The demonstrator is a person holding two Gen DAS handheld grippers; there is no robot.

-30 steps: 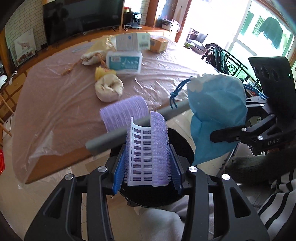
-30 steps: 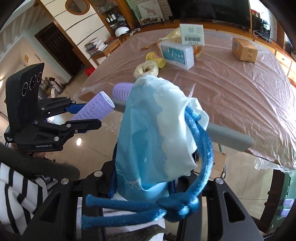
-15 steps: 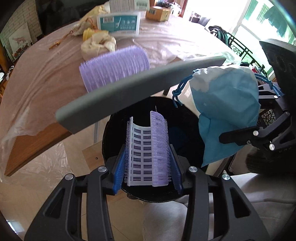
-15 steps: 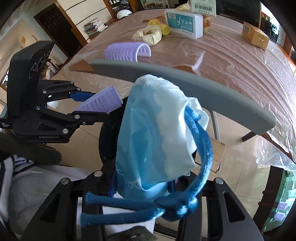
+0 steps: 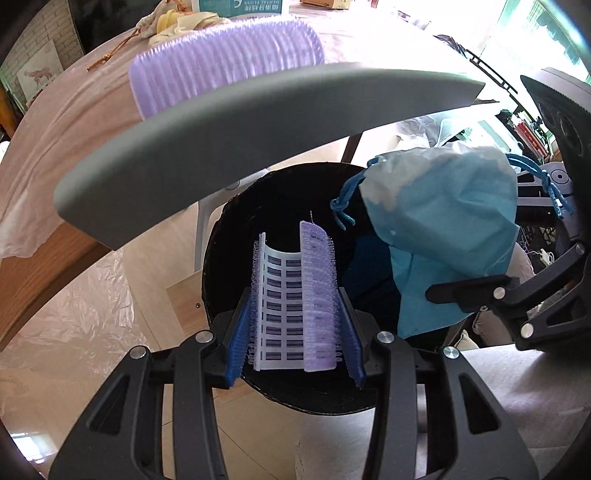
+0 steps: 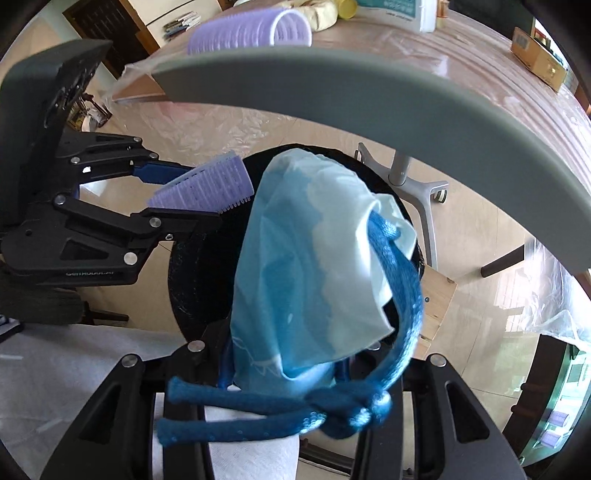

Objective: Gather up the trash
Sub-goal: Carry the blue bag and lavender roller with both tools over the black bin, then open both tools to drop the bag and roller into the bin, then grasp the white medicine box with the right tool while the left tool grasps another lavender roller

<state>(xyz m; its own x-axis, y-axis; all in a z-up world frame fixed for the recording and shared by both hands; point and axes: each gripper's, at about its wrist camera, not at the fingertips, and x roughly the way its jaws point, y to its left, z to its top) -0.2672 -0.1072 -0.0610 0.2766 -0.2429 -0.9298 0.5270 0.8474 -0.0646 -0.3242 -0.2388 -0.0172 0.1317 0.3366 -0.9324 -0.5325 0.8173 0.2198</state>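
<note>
The left tool (image 5: 295,328) is clamped on a split purple hair roller (image 5: 295,299), both blue pads pressing its sides, right over the mouth of the black bin (image 5: 280,387) below. At about three o'clock from it, the right tool (image 6: 284,373) grips a blue drawstring bag (image 6: 306,258), jaws closed partway on the cloth, with the knotted blue cord (image 6: 295,410) draped loose across the fingers.

The cord looks like the main risk: on release it could snag on a finger, so the bag hangs instead of dropping. The bag also seems to sit toward the bin's three o'clock rim and might catch there or slide to the floor. The roller's bristles may cling to the ribbed pads.

Just past the bin, at twelve o'clock, a grey curved bar (image 5: 258,129) crosses both views. Beyond it lies the counter (image 5: 66,122) under clear plastic, with a second purple roller (image 5: 225,59) near its edge. Farther off are crumpled wrappers (image 5: 177,22) and a box (image 6: 539,62). The floor (image 5: 92,314) is pale tile; bright windows lie at two o'clock.
</note>
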